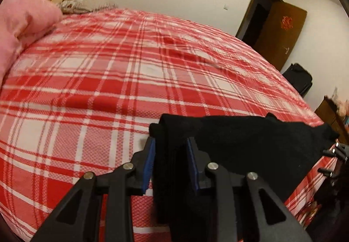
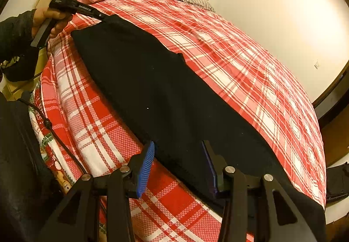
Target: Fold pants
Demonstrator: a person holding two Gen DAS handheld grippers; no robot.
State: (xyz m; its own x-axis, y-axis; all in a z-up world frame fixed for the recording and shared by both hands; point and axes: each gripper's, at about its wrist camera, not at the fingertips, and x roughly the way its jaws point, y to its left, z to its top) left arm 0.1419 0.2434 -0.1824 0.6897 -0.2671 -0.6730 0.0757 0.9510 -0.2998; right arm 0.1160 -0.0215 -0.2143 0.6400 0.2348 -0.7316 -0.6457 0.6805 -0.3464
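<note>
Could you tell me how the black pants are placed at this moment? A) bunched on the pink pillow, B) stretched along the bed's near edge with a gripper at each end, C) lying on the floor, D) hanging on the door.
B: the black pants stretch along the plaid bed, with the left gripper at the far end and the right gripper at the near end.

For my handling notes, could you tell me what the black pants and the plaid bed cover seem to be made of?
Black pants: a soft, matte knit, probably cotton or fleece; no sheen, and they drape limply. Plaid bed cover: woven cloth, likely cotton, with a fine dotted weave texture and a matte surface.
</note>
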